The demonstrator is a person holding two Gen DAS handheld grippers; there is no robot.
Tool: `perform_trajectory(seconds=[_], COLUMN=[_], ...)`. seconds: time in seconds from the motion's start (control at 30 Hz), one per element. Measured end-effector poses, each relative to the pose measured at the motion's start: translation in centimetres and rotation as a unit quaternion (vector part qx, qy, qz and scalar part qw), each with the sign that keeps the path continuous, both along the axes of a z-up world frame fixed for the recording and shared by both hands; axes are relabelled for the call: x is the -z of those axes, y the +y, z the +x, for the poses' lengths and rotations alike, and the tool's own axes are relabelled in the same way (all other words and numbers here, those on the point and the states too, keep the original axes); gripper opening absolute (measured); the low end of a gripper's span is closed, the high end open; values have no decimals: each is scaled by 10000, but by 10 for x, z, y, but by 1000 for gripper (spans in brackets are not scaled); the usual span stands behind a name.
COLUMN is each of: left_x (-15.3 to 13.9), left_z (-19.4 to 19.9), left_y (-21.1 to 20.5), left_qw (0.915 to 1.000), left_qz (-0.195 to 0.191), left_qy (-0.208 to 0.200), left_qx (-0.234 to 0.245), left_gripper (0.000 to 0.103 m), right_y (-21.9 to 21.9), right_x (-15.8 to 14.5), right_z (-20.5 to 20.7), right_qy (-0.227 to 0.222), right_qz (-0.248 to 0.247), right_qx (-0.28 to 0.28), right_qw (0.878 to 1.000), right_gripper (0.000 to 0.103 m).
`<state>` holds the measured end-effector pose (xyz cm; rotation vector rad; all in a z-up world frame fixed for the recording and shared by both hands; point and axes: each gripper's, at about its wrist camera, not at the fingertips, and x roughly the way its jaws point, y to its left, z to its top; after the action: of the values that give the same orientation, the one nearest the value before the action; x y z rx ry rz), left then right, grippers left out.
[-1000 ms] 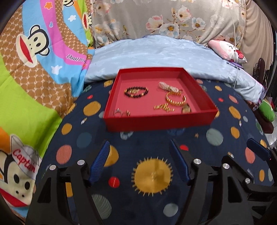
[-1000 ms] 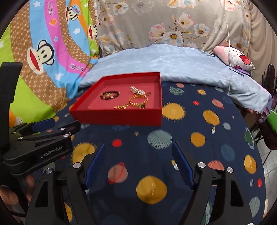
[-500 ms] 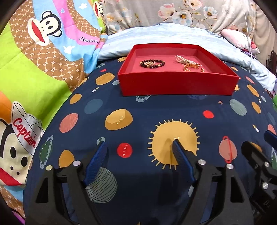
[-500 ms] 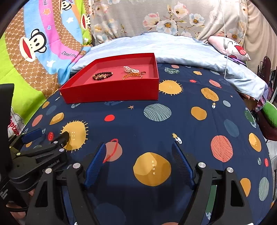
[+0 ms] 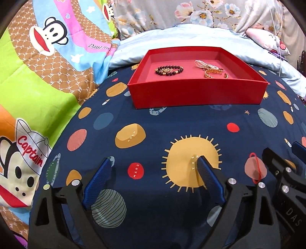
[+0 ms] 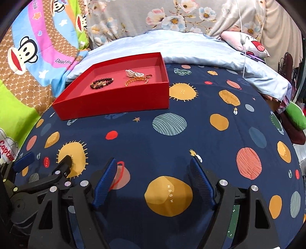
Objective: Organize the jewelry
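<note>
A red tray [image 5: 197, 95] stands on the navy planet-print bedspread, far from both grippers; it also shows in the right wrist view [image 6: 114, 101]. In it lie a dark beaded bracelet [image 5: 168, 70], a pearl bracelet [image 5: 205, 64] and a gold bracelet [image 5: 212, 73]. They show in the right wrist view as the dark bracelet [image 6: 101, 83], pearls [image 6: 133, 72] and gold bracelet [image 6: 135, 80]. My left gripper [image 5: 154, 163] is open and empty, low over the bedspread. My right gripper [image 6: 153, 164] is open and empty beside it, to the right.
A monkey-print quilt [image 5: 38, 76] lies at the left. A pale blue blanket [image 5: 181, 40] and floral pillows [image 6: 172, 17] lie behind the tray. A pink cushion [image 6: 246, 43] and a white cable [image 6: 243, 47] are at the back right. The bed's edge drops at the right [image 6: 294, 134].
Both grippers have drawn back from the tray and lowered towards the bedspread. The tray looks farther and flatter than one second ago. The jewelry in it has not moved.
</note>
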<state>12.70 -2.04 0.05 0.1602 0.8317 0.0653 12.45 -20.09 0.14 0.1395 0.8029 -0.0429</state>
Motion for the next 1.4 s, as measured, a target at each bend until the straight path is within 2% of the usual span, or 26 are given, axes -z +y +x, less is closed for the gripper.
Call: perform_trajectory(seconds=[1.4], left_x=[-2], left_z=[-3], left_y=[0], left_qw=[9999], left_qz=[0], left_qy=[-97], left_qx=[-40], left_gripper=[90], right_y=[-1], right_x=[-2], right_z=[-1], right_qy=[-27], right_qz=[-153], right_qx=[76], right_qw=[9999], right_gripper=[77])
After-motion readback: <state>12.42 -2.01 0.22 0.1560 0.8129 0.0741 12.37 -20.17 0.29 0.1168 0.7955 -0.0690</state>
